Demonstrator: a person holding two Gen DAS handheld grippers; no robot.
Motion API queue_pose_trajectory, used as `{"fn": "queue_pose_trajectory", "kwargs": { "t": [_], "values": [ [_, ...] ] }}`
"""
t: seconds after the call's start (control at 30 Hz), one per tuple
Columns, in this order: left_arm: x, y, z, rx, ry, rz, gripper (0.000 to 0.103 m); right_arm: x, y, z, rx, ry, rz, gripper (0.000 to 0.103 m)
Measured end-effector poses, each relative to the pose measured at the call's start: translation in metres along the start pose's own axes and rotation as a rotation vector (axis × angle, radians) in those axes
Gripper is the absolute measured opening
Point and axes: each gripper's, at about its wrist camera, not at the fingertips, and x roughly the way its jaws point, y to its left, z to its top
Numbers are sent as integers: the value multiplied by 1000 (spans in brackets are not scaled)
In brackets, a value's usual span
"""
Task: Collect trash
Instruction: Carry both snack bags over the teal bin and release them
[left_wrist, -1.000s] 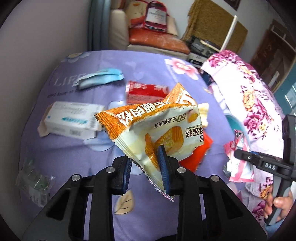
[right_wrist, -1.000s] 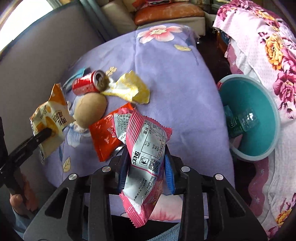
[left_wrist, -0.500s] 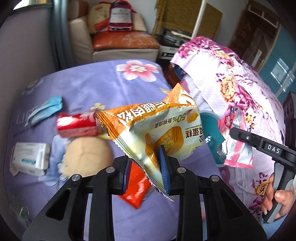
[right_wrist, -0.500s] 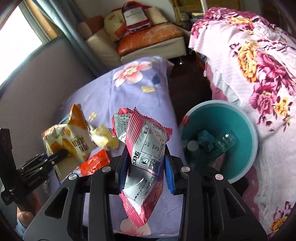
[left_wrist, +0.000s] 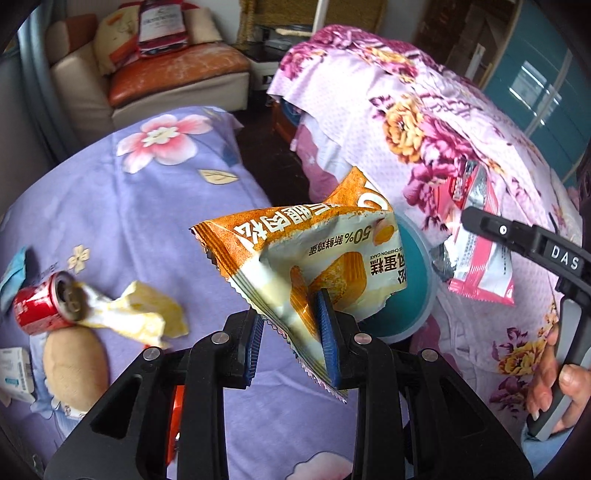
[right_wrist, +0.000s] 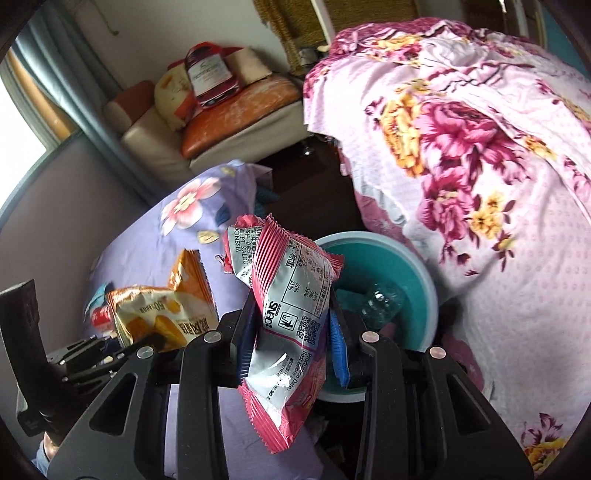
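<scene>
My left gripper (left_wrist: 291, 325) is shut on an orange and white cake wrapper (left_wrist: 314, 251), held in the air above the edge of the purple bed. The wrapper hides most of the teal bin (left_wrist: 413, 284) behind it. My right gripper (right_wrist: 291, 332) is shut on a pink and silver snack wrapper (right_wrist: 291, 306), held just in front of the teal bin (right_wrist: 406, 266), which holds a clear plastic bottle (right_wrist: 380, 302). The pink wrapper also shows in the left wrist view (left_wrist: 476, 251), and the orange wrapper in the right wrist view (right_wrist: 166, 310).
On the purple floral bedspread (left_wrist: 147, 206) lie a red can (left_wrist: 44, 306), a crumpled yellow wrapper (left_wrist: 140, 317), a tan potato-like lump (left_wrist: 74, 365), an orange-red wrapper (left_wrist: 177, 402) and a white box (left_wrist: 14, 373). A pink floral cover (right_wrist: 480, 147) drapes beside the bin. A sofa (right_wrist: 207, 122) stands behind.
Both grippers have swung right from over the bed toward the teal bin, each still holding its wrapper. The bin now sits closer to both.
</scene>
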Motion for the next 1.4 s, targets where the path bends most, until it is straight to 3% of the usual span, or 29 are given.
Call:
{"fn": "queue_pose_trajectory", "kwargs": {
  "t": [0.5, 0.57, 0.63, 0.7, 0.77, 0.9, 0.97, 1.07, 1.13, 1.27, 1.4],
  "values": [
    [65, -51, 22, 100, 117, -18, 32, 20, -57, 17, 69, 17, -53, 33],
    [70, -57, 23, 113, 124, -20, 40, 24, -60, 18, 72, 21, -62, 33],
    [74, -62, 23, 124, 130, -21, 53, 27, -63, 19, 76, 26, -68, 33],
    [77, -65, 24, 130, 124, -14, 77, 30, -66, 19, 79, 32, -73, 33],
    [78, -66, 24, 132, 109, -1, 83, 34, -68, 18, 82, 39, -76, 34],
    [77, -62, 23, 128, 117, 3, 83, 39, -70, 18, 85, 54, -80, 34],
    [74, -57, 21, 121, 110, 11, 83, 42, -69, 17, 83, 59, -80, 38],
    [69, -50, 19, 100, 107, 7, 83, 47, -64, 15, 77, 76, -76, 53],
    [65, -46, 17, 84, 102, 7, 84, 49, -62, 14, 78, 83, -75, 70],
    [55, -36, 13, 55, 80, 8, 92, 53, -58, 11, 85, 106, -74, 73],
    [46, -26, 7, 29, 71, 5, 93, 51, -55, 8, 100, 120, -78, 75]
  ]
}}
